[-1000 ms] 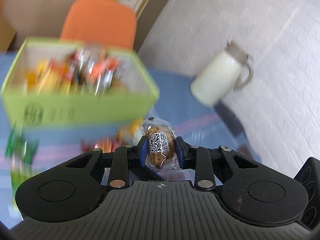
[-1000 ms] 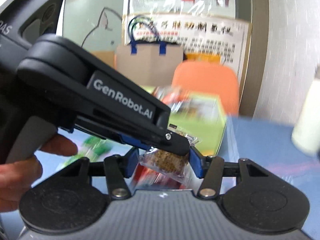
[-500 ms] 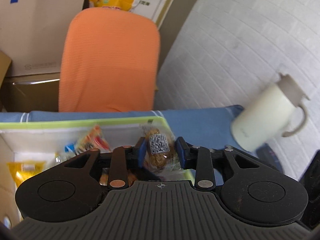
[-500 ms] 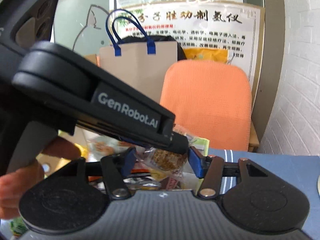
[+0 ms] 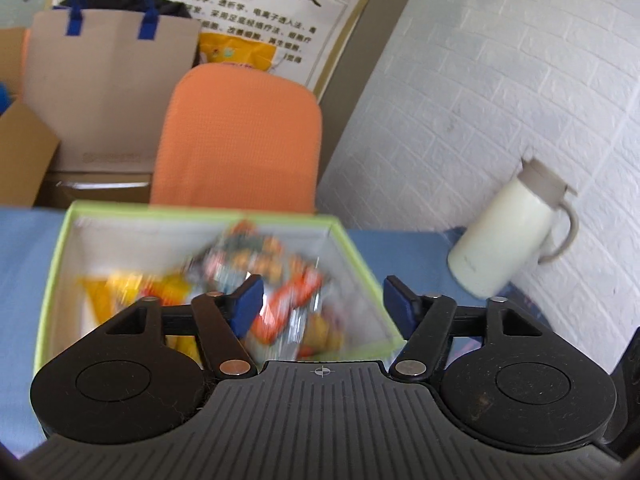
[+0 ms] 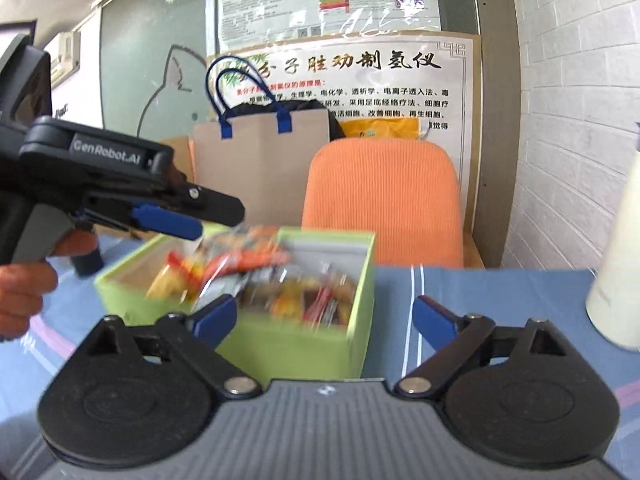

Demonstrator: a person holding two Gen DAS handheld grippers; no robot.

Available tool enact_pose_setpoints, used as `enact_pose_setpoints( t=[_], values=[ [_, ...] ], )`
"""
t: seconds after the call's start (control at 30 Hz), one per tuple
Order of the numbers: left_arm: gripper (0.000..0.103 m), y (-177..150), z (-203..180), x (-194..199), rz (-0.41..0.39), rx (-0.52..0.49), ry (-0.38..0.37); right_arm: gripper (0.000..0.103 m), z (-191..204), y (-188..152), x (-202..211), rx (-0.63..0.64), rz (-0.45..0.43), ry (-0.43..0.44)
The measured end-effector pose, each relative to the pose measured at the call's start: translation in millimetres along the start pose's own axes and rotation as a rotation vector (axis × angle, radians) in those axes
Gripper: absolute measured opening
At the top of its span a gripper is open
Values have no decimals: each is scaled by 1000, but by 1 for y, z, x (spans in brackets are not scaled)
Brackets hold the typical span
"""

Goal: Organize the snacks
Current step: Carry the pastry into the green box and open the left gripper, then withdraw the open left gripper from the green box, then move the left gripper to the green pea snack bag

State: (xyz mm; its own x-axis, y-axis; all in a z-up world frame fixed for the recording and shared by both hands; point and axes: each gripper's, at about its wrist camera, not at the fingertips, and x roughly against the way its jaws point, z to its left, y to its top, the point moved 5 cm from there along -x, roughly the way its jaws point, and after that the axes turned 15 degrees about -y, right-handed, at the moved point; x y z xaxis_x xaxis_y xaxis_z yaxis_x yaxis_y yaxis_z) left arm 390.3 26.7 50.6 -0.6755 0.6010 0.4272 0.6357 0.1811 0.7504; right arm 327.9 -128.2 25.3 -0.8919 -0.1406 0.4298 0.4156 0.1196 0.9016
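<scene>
The lime-green cardboard box [image 5: 362, 258] on the blue tablecloth [image 6: 500, 300] holds a blurred heap of wrapped snacks [image 6: 256, 276]. Left gripper [image 5: 322, 300] and right gripper [image 6: 324, 316] jaws are opening above it, nothing between them.

Left tongs [image 5: 322, 296]: black linkage arms, silver pivot pins, blue pads, ribbed grey housing with a small crosshair mark.
Right tongs [image 6: 324, 316]: same black arms, blue pads, round black discs either side.
Lettering: white "GenRobot.AI" on the left tongs' black side.
</scene>
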Motion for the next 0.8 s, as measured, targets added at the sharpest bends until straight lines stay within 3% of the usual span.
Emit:
enact_pose_setpoints(
  t=[0.13,0.23,0.43,0.47,0.5,0.8],
  values=[
    [64,-60,-3,29,-1,18,116,94,18,-41,34,-33,75,46],
    [64,-98,0,49,1,72,179,94,31,-73,62,-76,114,66],
    [68,-144,-1,89,-44,130,303,94,47,-112,109,-138,117,1],
    [69,-148,-2,94,-52,129,313,95,47,-115,116,-147,99,-13],
    [70,-152,-4,98,-57,128,317,102,45,-117,123,-157,83,-24],
    [72,-183,-6,126,-59,167,293,102,58,-131,150,-148,96,-59]
  ],
)
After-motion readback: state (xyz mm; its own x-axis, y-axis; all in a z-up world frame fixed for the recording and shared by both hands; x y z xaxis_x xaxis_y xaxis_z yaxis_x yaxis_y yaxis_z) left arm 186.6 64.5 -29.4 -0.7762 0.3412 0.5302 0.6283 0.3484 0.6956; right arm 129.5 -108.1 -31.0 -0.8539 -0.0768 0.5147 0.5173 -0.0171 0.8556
